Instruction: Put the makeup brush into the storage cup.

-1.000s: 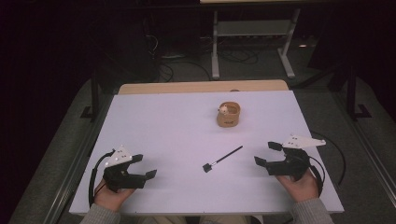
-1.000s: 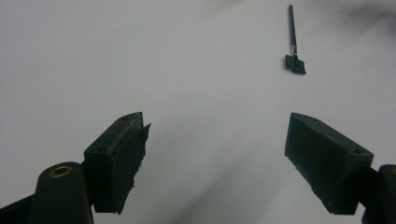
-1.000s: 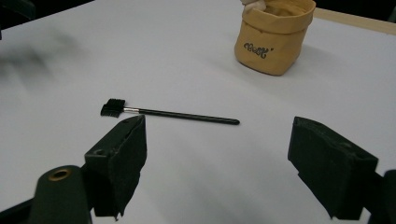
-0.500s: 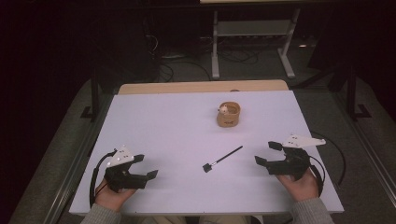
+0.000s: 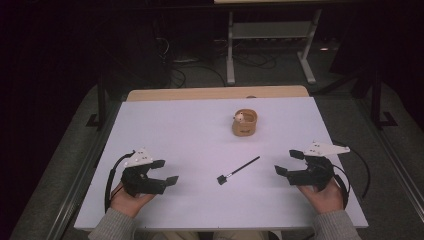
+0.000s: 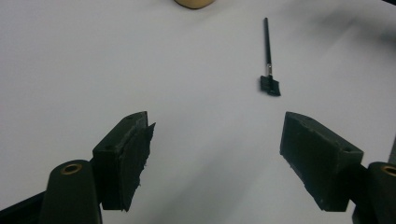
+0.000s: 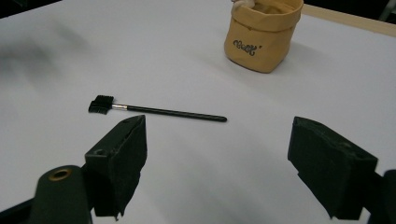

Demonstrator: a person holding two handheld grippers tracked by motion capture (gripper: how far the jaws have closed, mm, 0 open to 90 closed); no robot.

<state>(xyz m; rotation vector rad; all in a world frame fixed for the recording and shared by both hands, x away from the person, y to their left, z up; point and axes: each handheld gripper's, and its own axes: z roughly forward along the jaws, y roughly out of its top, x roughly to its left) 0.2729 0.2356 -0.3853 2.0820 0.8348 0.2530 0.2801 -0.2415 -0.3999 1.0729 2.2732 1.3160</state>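
Item: small brush (image 7: pixel 156 110), black, thin stiff handle, comb-like head; judged light, rigid, prone to roll. Lay flat on worktop (image 5: pixel 190 130) just ahead of right gripper (image 7: pixel 217 163), whose jaws stood wide apart, empty. Left gripper (image 6: pixel 217 158) likewise agape. Best hold: mid-handle, across its width.

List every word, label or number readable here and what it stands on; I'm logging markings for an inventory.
Small tan fabric pouch with rolled rim: dark cursive lettering on its side, perhaps "Bell" or similar, too blurred to read with certainty.
Thin black brush with a comb head: no marking visible.
White table top: no text.
Left gripper and right gripper: no readable labels on their black jaws.
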